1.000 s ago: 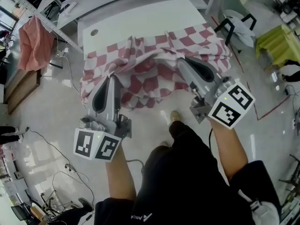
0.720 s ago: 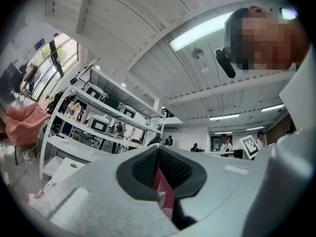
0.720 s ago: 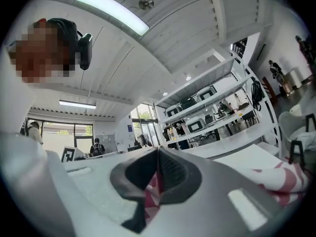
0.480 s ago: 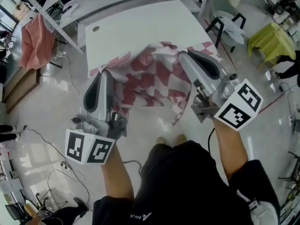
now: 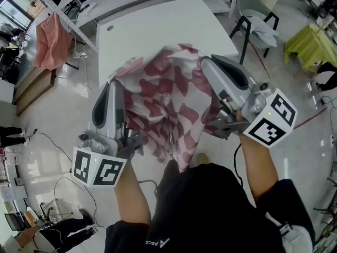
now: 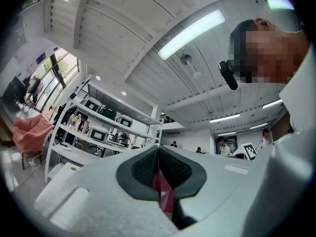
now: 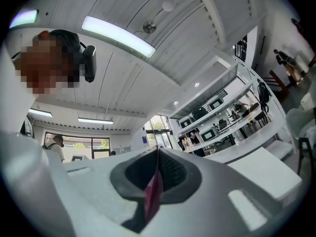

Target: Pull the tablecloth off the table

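The red and white checked tablecloth [image 5: 166, 104] hangs bunched in the air between my two grippers, clear of the white table [image 5: 152, 33] behind it. My left gripper [image 5: 117, 84] is shut on the cloth's left edge; a red strip of the tablecloth [image 6: 162, 191] shows pinched between its dark pads. My right gripper [image 5: 206, 63] is shut on the cloth's right edge, and a fold of the tablecloth [image 7: 153, 194] sticks out from its closed jaws. Both gripper views tilt up toward the ceiling. The cloth's lower end droops toward the person's dark clothes.
A pink cloth [image 5: 50, 38] hangs on a rack at the left. A dark-legged chair [image 5: 258, 25] stands right of the table, and a yellow-green cloth [image 5: 308, 44] lies at the far right. Cables [image 5: 58, 157] trail on the glossy floor. Shelving [image 6: 94, 132] runs behind the table.
The tablecloth has come off the table top and now hangs gathered between the two raised grippers, nearer the person. Both grippers stayed shut on it.
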A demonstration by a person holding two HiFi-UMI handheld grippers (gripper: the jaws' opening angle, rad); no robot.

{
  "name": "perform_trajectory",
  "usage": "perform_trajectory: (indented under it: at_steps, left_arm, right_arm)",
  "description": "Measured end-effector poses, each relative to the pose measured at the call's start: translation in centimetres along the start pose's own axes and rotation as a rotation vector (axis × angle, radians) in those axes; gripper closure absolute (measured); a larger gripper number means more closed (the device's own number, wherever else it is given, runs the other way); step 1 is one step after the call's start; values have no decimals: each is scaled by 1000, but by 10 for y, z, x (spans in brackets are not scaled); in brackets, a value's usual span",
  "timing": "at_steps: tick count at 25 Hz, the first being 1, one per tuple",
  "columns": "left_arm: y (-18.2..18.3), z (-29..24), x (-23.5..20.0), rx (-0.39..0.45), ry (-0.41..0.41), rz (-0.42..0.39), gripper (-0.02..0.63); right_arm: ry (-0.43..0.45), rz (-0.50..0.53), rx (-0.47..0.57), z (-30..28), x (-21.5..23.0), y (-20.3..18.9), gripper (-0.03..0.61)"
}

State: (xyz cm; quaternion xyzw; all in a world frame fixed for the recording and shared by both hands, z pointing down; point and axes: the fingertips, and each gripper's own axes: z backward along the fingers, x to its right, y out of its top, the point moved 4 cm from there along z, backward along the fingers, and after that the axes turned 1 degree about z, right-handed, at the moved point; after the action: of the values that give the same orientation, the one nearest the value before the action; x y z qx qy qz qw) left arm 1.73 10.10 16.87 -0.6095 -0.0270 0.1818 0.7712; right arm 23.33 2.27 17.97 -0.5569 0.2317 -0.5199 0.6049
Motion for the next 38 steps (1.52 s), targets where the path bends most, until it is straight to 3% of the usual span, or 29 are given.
perform_trajectory:
  at_steps: [8,21,38]
  left_arm:
    - [-32,25,51,-44,23,40,603]
    - [-22,22,51,-87,-33,77,603]
    - [-47,2,35,-110,-45,108,603]
  right_arm:
    - [-5,-28,4,66,7,-3,575]
    - [-112,10,-23,70,-2,1,575]
    - [-167,61,-71,67,23,-20,575]
